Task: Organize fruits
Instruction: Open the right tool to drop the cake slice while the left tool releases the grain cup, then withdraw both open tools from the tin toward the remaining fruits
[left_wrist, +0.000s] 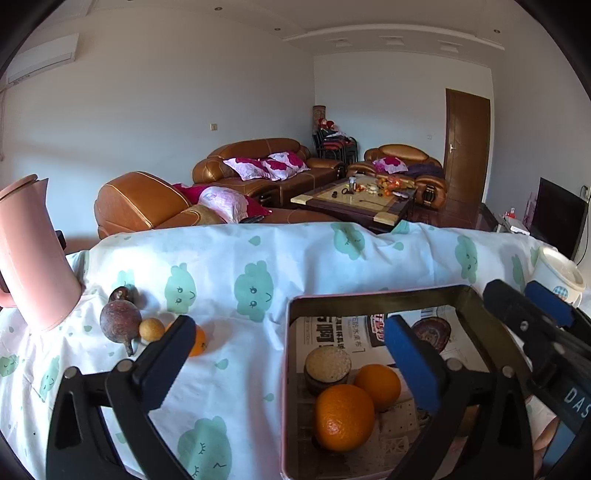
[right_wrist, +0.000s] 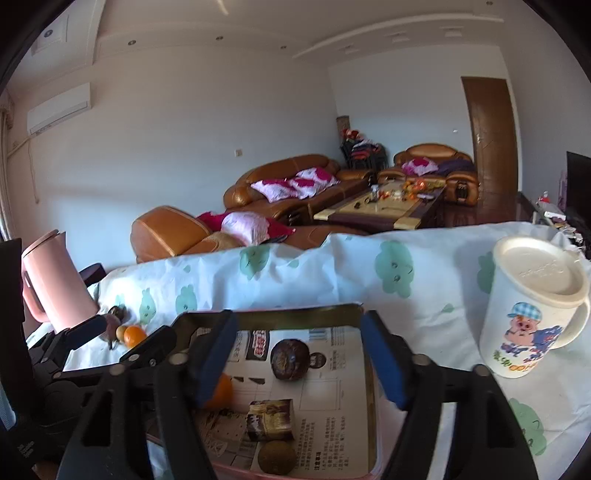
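A pink-rimmed tin tray (left_wrist: 291, 369) lined with printed paper holds two oranges (left_wrist: 343, 417), (left_wrist: 378, 382) and a round brown fruit (left_wrist: 327, 369). My left gripper (left_wrist: 291, 354) is open and empty above the tray's left rim. On the cloth to its left lie a dark purple fruit (left_wrist: 120, 321), a small tan fruit (left_wrist: 151, 329) and an orange (left_wrist: 197, 341), partly behind my left finger. My right gripper (right_wrist: 299, 354) is open and empty over the tray (right_wrist: 369, 387), where an orange (right_wrist: 221, 393) and a brownish fruit (right_wrist: 275, 458) show.
A pink kettle (left_wrist: 33, 258) stands at the left of the table. A white lidded mug (right_wrist: 532, 306) with a cartoon stands at the right. The table has a white cloth with green prints (left_wrist: 255, 266). Sofas and a coffee table are behind.
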